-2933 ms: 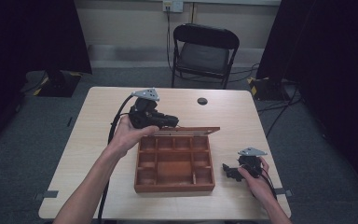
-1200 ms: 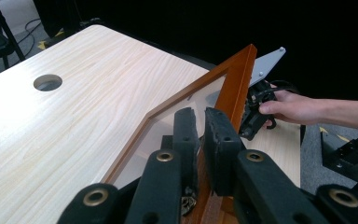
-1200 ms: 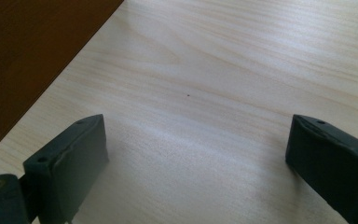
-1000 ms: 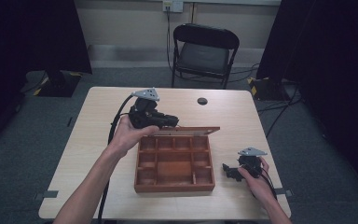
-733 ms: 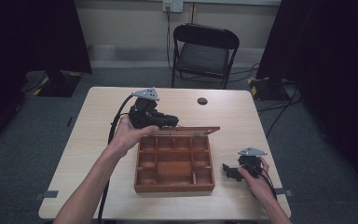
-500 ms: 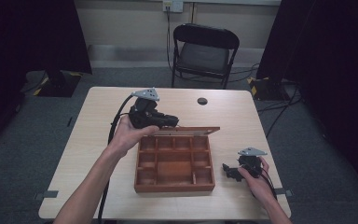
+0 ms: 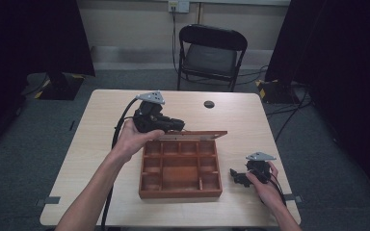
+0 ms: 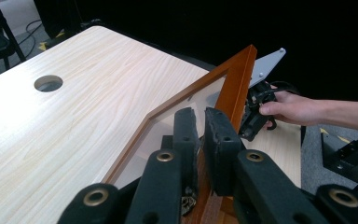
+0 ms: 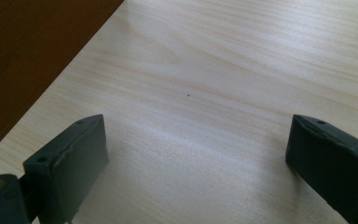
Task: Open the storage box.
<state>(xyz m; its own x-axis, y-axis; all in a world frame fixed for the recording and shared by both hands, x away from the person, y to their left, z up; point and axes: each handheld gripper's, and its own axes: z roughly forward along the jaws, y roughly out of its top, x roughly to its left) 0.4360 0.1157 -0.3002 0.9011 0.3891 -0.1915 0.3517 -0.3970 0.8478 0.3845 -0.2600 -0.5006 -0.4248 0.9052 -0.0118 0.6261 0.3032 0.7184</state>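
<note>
A brown wooden box with several compartments stands on the pale table, its glazed lid raised along the far side. My left gripper is at the lid's left end and shut on its frame. In the left gripper view the lid's frame runs between the closed pads of the left gripper. My right gripper rests on the table to the right of the box, held by a hand. Its jaws stand wide apart in the right gripper view, with bare table between them and the box's side at upper left.
A round cable hole sits near the table's far edge, also in the left gripper view. A black folding chair stands behind the table. The other hand and gripper show beyond the lid.
</note>
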